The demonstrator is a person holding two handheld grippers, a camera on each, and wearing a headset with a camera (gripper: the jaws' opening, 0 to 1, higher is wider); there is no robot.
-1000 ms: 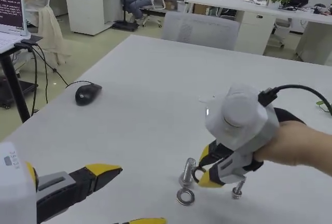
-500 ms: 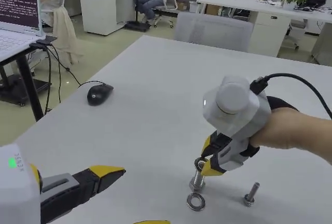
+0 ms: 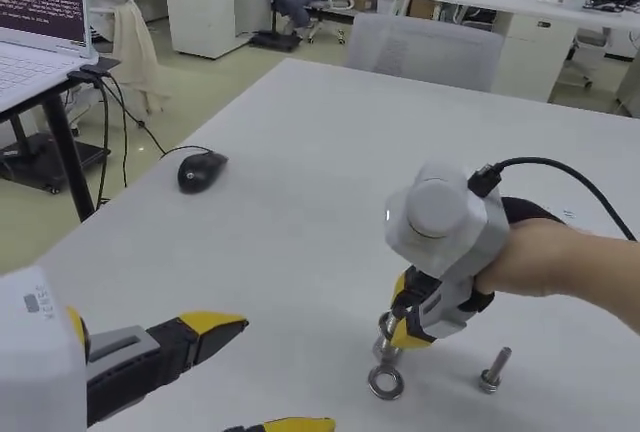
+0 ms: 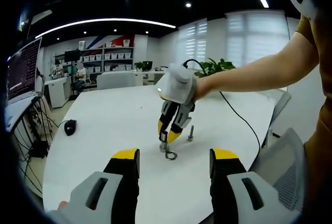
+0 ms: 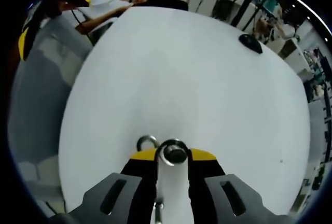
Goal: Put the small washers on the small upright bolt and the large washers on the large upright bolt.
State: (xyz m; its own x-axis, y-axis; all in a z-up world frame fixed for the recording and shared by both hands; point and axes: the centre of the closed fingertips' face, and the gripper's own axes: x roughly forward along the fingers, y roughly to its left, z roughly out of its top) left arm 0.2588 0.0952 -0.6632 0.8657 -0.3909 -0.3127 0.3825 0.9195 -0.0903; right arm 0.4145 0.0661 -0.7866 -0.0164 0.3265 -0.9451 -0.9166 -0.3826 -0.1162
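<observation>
The task is judged to be at an early stage. A large washer point(image 5: 174, 142) is pinched between the nearly closed jaws of the right claw point(image 3: 398, 328) and held at the top of the large upright bolt point(image 3: 386, 350), directly beneath the claw's tips; whether it is threaded yet cannot be told. A second washer point(image 3: 386, 383) is left on the desk point(image 3: 300, 202) just below the claw, at the bolt's foot. The small bolt point(image 3: 493, 370), near the claw on the hand's side, looks bare. The left claw point(image 4: 174, 157) is held wide open and empty, well apart. Against the frame a second ago, the right claw has been brought from beside the large bolt to over it; the loose washer has not been moved.
</observation>
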